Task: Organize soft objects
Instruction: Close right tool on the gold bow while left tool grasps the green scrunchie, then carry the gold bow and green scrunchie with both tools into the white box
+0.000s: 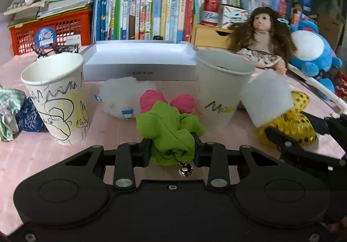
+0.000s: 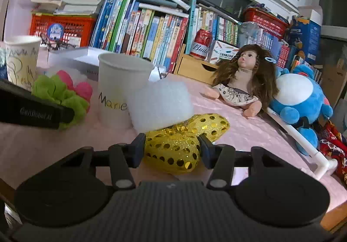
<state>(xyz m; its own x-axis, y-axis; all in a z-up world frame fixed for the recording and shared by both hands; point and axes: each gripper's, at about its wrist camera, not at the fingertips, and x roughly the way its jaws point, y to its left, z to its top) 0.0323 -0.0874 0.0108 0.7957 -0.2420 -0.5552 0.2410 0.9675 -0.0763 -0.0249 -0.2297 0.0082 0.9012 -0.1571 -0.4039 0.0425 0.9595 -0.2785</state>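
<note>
Two paper cups on a pink table in the left wrist view: a scribbled cup at near left, a plainer cup right of centre. Between them, a white fluffy wad and a pink soft piece, with a grey box lying behind. Nearest, left gripper pinched narrow on a green scrunchie, pads pressing its bunched cloth from both sides, a small bell hanging below. At right, white foam block resting on a gold sequin scrunchie; black finger of the other gripper reaching in at the right edge. Farther back, doll leaning beside a blue plush, books lined along the back, red basket at far left.

Seen from the right wrist: right gripper closed partway around the gold sequin scrunchie, both fingers against its sides. Foam block just beyond, overlapping the scrunchie's far edge and touching the plainer cup. Left of that, green scrunchie bunched at the tip of the left gripper's black finger, pink piece behind it, scribbled cup at far left. Doll and blue plush at right, red can among the books.
</note>
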